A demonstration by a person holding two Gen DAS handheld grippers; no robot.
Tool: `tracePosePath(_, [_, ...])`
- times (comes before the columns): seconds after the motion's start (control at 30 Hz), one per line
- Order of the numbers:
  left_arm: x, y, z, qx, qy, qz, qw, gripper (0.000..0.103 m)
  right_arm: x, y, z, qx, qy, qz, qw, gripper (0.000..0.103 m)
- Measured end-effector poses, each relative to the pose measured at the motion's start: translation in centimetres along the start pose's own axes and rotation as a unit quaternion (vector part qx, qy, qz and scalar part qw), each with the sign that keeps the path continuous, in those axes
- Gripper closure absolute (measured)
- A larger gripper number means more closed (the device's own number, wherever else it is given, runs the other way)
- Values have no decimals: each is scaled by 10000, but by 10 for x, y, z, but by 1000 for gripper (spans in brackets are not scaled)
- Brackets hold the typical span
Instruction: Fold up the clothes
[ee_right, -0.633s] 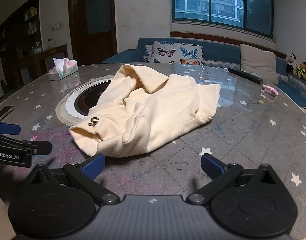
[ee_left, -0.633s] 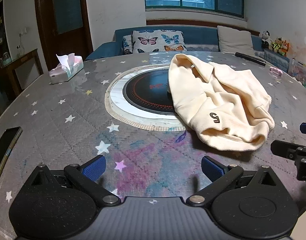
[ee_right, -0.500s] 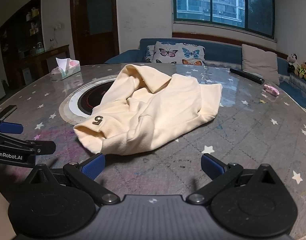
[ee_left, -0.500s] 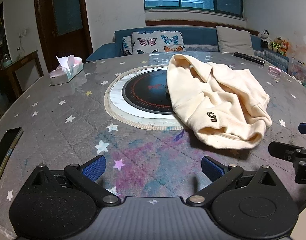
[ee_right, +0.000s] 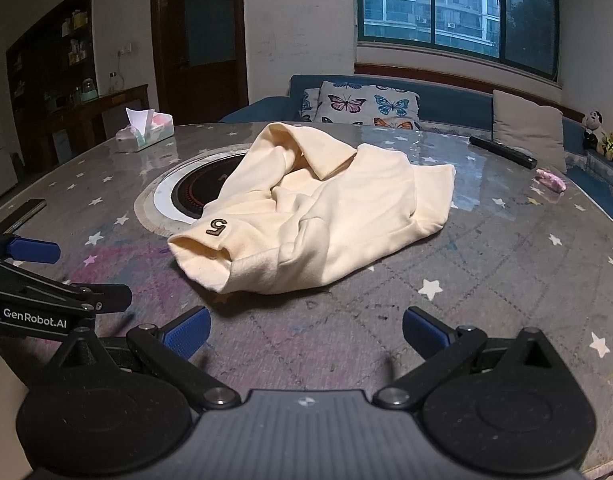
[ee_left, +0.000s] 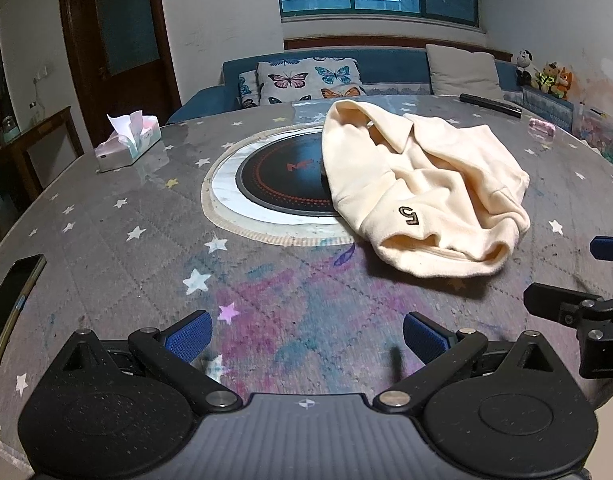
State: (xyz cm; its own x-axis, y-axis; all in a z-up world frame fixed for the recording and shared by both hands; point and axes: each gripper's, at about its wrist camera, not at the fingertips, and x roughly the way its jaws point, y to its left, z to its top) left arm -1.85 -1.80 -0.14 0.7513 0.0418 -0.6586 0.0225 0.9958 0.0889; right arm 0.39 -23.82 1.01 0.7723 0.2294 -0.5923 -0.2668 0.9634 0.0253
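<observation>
Phone (ee_left: 12, 306) lies far left of the round cooktop (ee_left: 284, 182) set into the starred surface (ee_left: 146, 248); a tissue box (ee_left: 128, 144) sits behind-left of it. Spilling off the cooktop's right edge is the crumpled cream garment (ee_left: 426, 192) (a "5" patch faces up). Nearer than the cooktop, the left claw (ee_left: 306, 338) and right claw (ee_right: 306, 332) hover, both spread wide, grasping nothing.

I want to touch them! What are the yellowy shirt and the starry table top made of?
The cream collared shirt with a "5" patch looks like soft, thick knit cotton, matte: it slumps in rounded folds and has ribbed cuffs. The grey star-printed table cover looks like quilted cloth under clear glossy plastic or glass: stitched lines show, and the far edge mirrors the window.
</observation>
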Motion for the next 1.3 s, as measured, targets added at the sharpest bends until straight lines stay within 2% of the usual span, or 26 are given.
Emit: tracePosePath(1.3, [20, 0, 13, 72, 114, 61, 9999, 0, 23, 2, 14, -71, 250, 132, 9996, 0])
